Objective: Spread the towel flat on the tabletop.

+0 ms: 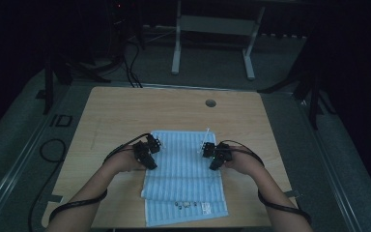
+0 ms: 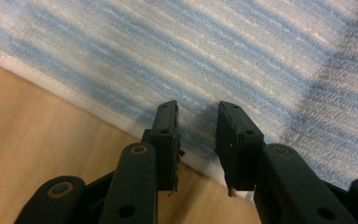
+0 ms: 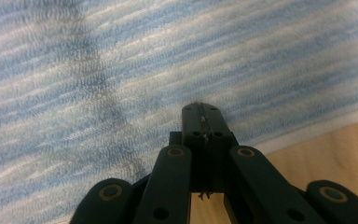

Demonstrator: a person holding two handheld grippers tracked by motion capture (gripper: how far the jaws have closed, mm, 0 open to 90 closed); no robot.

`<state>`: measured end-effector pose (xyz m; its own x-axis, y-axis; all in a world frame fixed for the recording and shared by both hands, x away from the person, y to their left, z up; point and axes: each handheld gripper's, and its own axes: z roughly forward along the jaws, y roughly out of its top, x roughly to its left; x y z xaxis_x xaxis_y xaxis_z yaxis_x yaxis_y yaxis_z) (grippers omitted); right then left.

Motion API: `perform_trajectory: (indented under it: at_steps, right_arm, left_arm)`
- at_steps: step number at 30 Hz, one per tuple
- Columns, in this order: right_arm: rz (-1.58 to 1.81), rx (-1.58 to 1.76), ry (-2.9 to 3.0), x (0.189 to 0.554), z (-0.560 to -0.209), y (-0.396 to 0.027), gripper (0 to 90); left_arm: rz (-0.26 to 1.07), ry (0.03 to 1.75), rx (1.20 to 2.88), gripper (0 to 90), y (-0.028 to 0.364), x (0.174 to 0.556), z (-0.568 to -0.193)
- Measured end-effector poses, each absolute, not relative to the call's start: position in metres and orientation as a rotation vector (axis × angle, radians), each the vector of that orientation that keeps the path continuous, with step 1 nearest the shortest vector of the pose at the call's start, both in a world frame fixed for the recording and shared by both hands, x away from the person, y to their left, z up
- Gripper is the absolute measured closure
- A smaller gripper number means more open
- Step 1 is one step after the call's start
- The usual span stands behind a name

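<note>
A blue-and-white striped towel point(image 1: 183, 169) lies folded on the wooden table point(image 1: 125, 111), with a small label near its front edge. My left gripper point(image 1: 155, 143) is at the towel's left edge. In the left gripper view its jaws point(image 2: 197, 109) stand open with a gap, the tips over the towel's point(image 2: 191, 56) hem, and nothing is pinched between them. My right gripper point(image 1: 205, 149) is at the towel's right edge. In the right gripper view its jaws point(image 3: 201, 109) are pressed together, tips over the towel point(image 3: 168, 60) just inside the hem, with a few loose fibres in the seam.
A round cable hole point(image 1: 210, 103) sits near the table's far edge. Black cables trail from both grippers along the forearms. Beyond the table stand a white frame's legs point(image 1: 176, 58) and dark stands on a grey floor.
</note>
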<state>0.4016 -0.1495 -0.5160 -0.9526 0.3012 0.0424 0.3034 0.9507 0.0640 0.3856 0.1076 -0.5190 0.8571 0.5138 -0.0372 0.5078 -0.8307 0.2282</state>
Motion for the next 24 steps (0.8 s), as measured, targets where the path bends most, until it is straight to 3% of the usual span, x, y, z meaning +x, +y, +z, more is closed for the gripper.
perform_trajectory:
  at_steps: [24]
  right_arm:
    - [-0.116, -0.737, -3.003, 0.45, -0.515, -0.179, 89.5]
  left_arm:
    - [0.06, 0.897, 2.787, 69.1, 0.078, 0.462, -0.518]
